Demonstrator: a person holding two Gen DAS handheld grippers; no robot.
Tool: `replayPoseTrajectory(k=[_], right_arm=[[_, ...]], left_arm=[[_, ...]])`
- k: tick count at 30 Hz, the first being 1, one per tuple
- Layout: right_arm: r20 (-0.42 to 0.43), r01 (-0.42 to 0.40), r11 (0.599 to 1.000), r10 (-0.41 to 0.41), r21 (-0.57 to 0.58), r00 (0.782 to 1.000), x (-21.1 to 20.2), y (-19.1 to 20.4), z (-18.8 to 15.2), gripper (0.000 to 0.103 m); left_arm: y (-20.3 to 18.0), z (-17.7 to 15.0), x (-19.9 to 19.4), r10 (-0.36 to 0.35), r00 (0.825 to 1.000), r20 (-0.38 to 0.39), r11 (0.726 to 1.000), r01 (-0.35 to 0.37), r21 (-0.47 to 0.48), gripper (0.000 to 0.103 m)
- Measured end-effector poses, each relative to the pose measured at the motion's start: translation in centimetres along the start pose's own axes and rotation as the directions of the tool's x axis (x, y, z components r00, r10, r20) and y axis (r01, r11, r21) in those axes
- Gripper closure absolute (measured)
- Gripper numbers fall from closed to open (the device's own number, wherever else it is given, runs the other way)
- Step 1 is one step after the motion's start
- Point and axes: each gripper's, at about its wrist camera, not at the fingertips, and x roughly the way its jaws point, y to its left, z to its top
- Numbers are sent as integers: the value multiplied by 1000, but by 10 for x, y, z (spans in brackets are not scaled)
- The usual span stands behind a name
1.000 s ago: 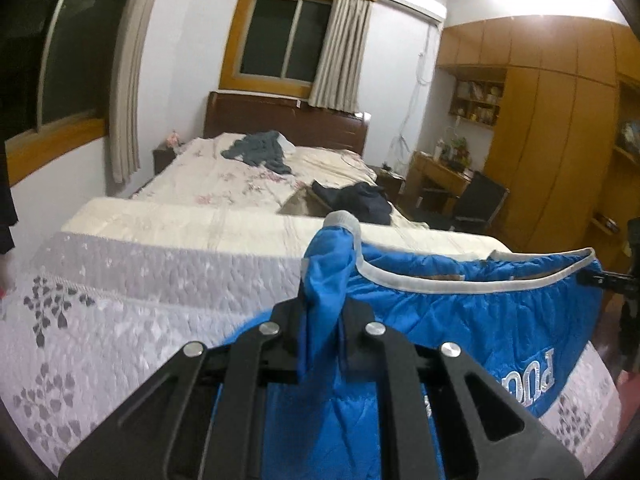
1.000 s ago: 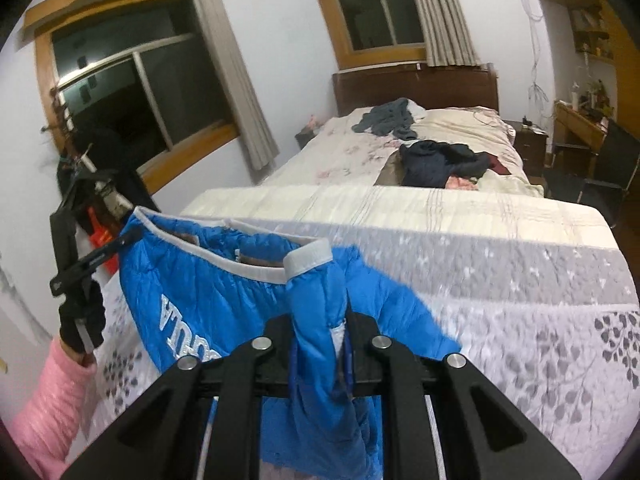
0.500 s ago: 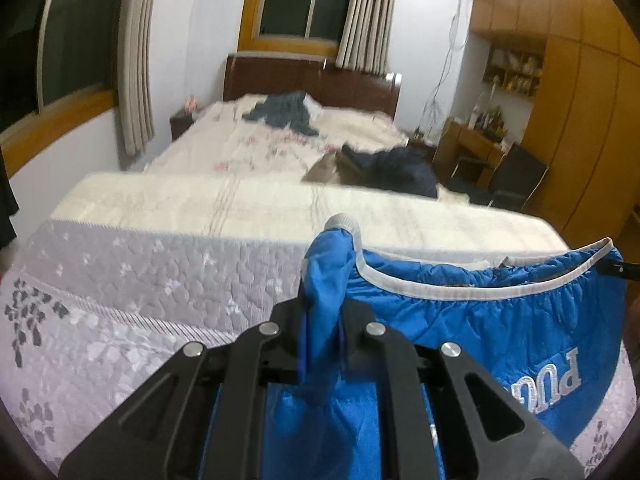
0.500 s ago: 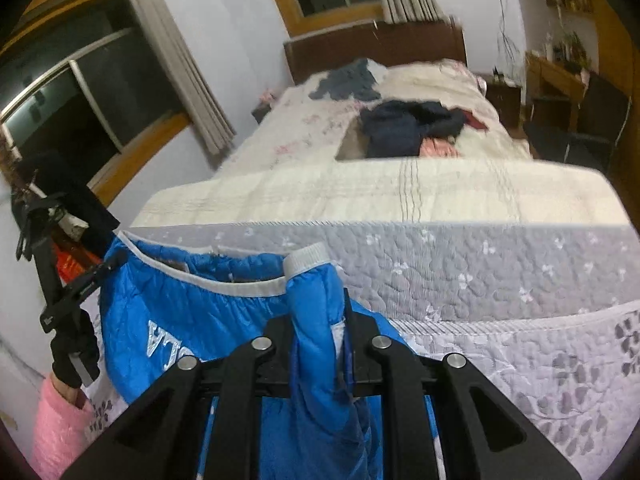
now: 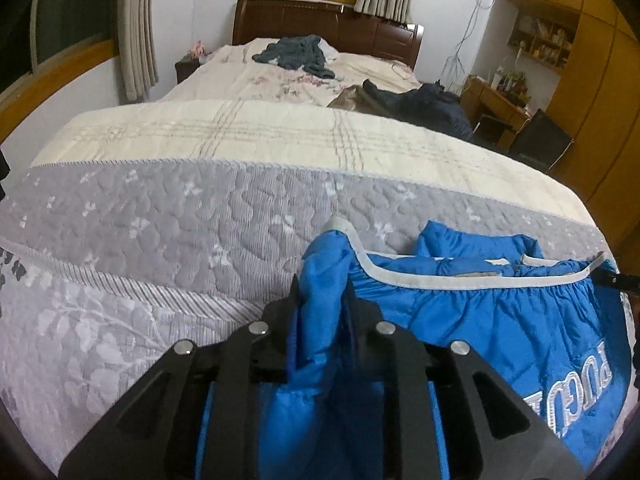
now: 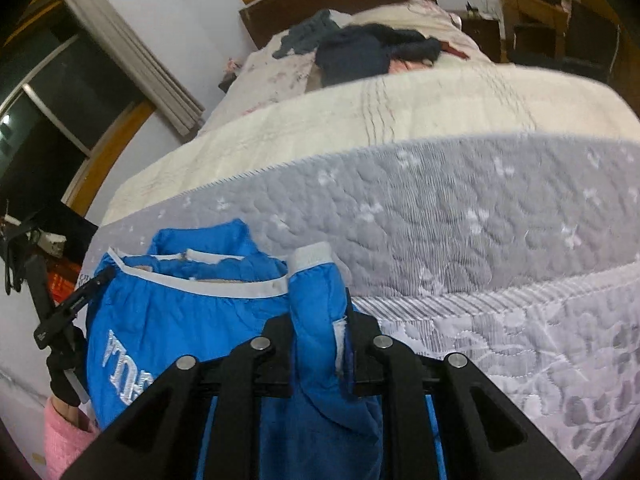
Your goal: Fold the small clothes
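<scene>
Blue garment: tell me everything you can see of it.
The blue garment is a small, quilted, puffy piece with pale grey-white trim along its top edge and white embroidered lettering, only partly readable. It is held stretched out by that trimmed edge: the left hand-held gripper is shut on one end, the right hand-held gripper on the other. Its body hangs over the grey patterned quilt; contact with it cannot be told.

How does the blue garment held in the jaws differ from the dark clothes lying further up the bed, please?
The blue garment is bright and padded, with white trim and lettering; the dark clothes are navy and plain. The blue garment is held stretched between the left gripper and right gripper; the dark clothes lie in a loose heap, untouched. The garment is near the bed's foot, the heap further up. Neither is folded.
</scene>
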Motion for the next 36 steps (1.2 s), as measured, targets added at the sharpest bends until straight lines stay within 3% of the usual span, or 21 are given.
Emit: replayPoseTrajectory(k=[7,10,12,15,21,27,33,36], right_arm=[[-20,-18,998,19,57,1000,13,-15,-10,79],[-9,2,998,-2,64,1000,2,-15,-10,60],[12,-2,998,1,70,1000,-12,-17,-11,54],[30,-44,997,42,64,999,-34,-19,-18,53],[8,-58,998,59,-15,998,-77,-12,-57,50],[-46,-79,996,78,-35,996,-96,-13,-107,50],[-74,-124,992,123,-5,990,-92,-19,-138,50],[-86,-133,991,133,-2,987,-88,-20,-144,50]], left_arm=[[15,-4,13,-8,999,-51,998,5,-58,64],[19,-3,6,-14,999,-48,997,10,-82,57],[23,-4,-3,-27,999,-41,995,23,-102,52],[29,-4,-25,-48,999,-3,992,47,-118,48],[22,-15,-79,-5,999,32,997,8,-71,44],[-10,-62,-122,-19,1000,15,999,19,27,34],[-39,-101,-136,-117,993,8,992,116,52,31],[-53,-114,-125,-98,995,-34,993,100,61,30]])
